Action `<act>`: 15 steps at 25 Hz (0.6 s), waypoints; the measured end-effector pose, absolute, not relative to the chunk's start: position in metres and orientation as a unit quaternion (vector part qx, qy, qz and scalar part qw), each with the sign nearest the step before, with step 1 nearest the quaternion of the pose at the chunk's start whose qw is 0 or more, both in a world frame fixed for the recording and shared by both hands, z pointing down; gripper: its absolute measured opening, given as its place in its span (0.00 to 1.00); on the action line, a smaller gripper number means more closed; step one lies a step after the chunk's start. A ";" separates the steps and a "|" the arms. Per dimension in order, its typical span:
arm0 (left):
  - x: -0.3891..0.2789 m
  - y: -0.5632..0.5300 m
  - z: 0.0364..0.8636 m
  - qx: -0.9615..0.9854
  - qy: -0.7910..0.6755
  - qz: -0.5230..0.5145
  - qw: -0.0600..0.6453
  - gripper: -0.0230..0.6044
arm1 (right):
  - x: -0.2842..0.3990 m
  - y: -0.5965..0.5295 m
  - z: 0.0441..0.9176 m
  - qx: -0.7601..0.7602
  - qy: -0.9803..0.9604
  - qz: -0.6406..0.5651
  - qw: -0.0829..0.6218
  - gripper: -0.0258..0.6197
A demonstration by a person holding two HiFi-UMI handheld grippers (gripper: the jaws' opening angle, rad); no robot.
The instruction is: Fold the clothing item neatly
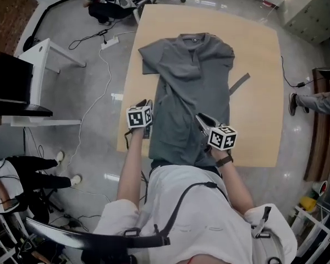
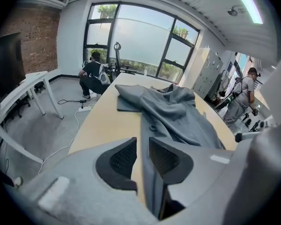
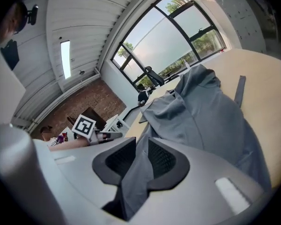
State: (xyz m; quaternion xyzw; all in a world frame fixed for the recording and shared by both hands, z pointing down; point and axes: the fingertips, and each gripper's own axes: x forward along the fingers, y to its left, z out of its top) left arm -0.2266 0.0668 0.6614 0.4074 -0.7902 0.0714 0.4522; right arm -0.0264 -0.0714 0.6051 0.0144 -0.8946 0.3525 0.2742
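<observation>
Gripping the shirt (image 1: 190, 76) near its hem, left gripper (image 1: 147, 106) and right gripper (image 1: 201, 120) jaws clench cloth; it lies rumpled on the table (image 1: 258, 81), folding barely begun.

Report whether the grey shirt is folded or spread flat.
Neither: the grey short-sleeved shirt lies rumpled on the tan wooden table, its lower half gathered narrow.

Place: open office-lab, we're in | far: tall windows (image 2: 131, 41), brick wall (image 2: 35, 36) | left: white desk (image 1: 44, 51), power strip (image 1: 110, 40), glossy floor (image 1: 66, 103) | centre: wooden tabletop (image 1: 258, 92)
</observation>
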 end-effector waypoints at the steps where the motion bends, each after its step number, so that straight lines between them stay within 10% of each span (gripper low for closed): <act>1: -0.246 0.058 0.670 0.413 -0.788 0.067 0.452 0.18 | -0.033 -0.065 0.607 0.021 -0.895 0.348 0.278 0.16; 12: -0.385 0.000 0.749 0.356 -0.800 0.071 0.477 0.27 | -0.083 -0.053 0.601 0.064 -0.909 0.303 0.280 0.17; 15: -0.395 0.001 0.750 0.308 -0.822 0.054 0.477 0.16 | -0.080 -0.062 0.607 0.059 -0.906 0.301 0.291 0.16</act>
